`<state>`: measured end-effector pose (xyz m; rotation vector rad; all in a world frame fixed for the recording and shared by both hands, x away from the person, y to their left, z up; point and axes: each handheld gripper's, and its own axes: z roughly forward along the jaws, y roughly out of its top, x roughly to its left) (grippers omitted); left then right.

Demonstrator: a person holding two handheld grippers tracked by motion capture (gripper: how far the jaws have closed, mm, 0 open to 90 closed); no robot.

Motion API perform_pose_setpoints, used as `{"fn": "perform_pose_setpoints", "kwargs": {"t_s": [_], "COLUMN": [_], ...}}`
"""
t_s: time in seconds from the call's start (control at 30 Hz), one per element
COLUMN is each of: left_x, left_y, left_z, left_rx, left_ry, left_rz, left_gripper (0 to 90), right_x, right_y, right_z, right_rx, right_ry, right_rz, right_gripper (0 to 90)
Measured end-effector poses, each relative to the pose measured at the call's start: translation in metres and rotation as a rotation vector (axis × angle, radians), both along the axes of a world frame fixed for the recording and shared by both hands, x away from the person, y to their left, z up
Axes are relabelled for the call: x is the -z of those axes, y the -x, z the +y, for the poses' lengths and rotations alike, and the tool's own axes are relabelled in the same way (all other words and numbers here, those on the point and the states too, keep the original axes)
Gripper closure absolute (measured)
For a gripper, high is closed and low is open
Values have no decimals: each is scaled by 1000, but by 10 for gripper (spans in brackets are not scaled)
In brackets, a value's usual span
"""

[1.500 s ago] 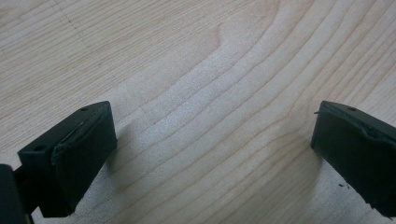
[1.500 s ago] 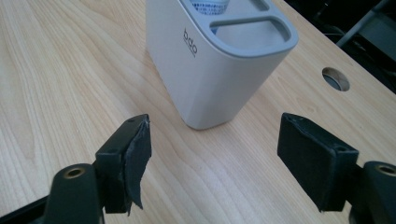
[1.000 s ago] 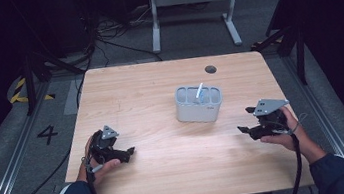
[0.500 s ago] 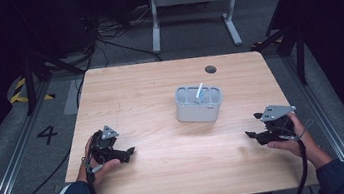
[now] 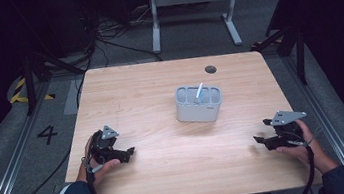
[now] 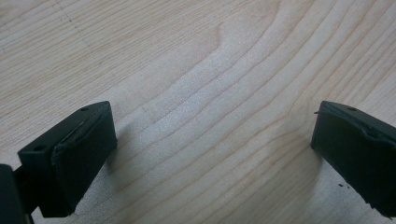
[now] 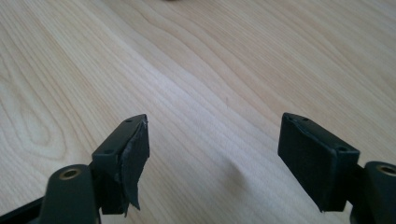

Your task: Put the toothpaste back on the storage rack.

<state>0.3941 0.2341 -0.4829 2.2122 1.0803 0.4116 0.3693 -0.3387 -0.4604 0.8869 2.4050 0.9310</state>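
— Dark floor with cables and a painted "4" (image 5: pixel 46 134) surrounds the pale wooden table (image 5: pixel 148 87). What stands on it?

— One grey compartmented caddy (image 5: pixel 198 104), just right of centre in the high view, with a thin white stick (image 5: pixel 199 91) leaning out of a middle compartment. Which compartment exactly, I cannot tell.

— And the tongs?

— Both released. The left gripper (image 6: pixel 210 140), at the lower left of the high view, has its jaws spread wide over bare wood. The right gripper (image 7: pixel 212 149), at the lower right, is likewise spread, gripping nothing. Both sit well apart from the caddy.

— How would the caddy handle?

— It looks like light, stiff plastic, likely to slide on smooth wood if nudged. I would pinch a wall at the rim. The stick seems slender and light; take it by its upper end, gently, since it could tip or slip.
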Motion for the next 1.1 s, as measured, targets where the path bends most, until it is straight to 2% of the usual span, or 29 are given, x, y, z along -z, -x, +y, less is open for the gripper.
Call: {"fn": "perform_pose_setpoints", "kwargs": {"t_s": [0.1, 0.17, 0.33, 0.5, 0.63, 0.67, 0.73, 0.93, 1.1], "left_x": [0, 0, 0, 0, 0, 0, 0, 0, 0], "left_y": [0, 0, 0, 0, 0, -1, -1, 0, 0], "left_z": [0, 0, 0, 0, 0, 1, 1, 0, 1], "left_rx": [0, 0, 2, 3, 2, 14, 13, -1, 4], "left_ry": [3, 1, 3, 4, 9, -5, -6, 10, -1], "left_rz": [3, 1, 4, 4, 10, 2, 4, 9, -2], "left_gripper": [5, 5, 5, 4, 3, 2, 2, 2, 4], "right_x": [5, 8, 19, 26, 26, 26, 26, 26, 26], "right_y": [3, 4, 7, 9, 8, 8, 8, 8, 8], "right_z": [-9, -15, -25, -35, -36, -36, -36, -36, -36], "right_rx": [24, 35, 66, 83, 84, 84, 84, 84, 87], "right_ry": [-32, -71, -76, -131, -137, -137, -138, -138, -136], "right_rz": [7, 26, 48, 54, 67, 68, 68, 69, 67], "right_gripper": [253, 253, 250, 235, 226, 226, 226, 225, 221]}}
